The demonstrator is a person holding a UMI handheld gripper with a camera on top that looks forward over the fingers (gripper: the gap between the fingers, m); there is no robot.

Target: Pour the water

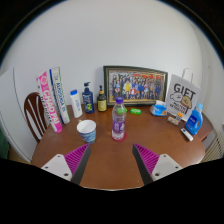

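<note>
A clear water bottle (119, 119) with a purple label and pink cap stands upright on the brown wooden table (112, 160), beyond my fingers and about midway between them. A white cup (87, 130) sits just left of it. My gripper (112, 160) is open, its pink pads (76, 157) spread wide over bare tabletop, nothing between them.
Along the wall stand a framed group photo (135, 85), a dark bottle (88, 98), a white bottle (75, 103), a small yellow bottle (101, 100), tall cartons (50, 98) and a "GIFT" bag (183, 100). A blue cup on a saucer (159, 108) and a blue bottle (194, 119) sit right. A chair (35, 115) stands left.
</note>
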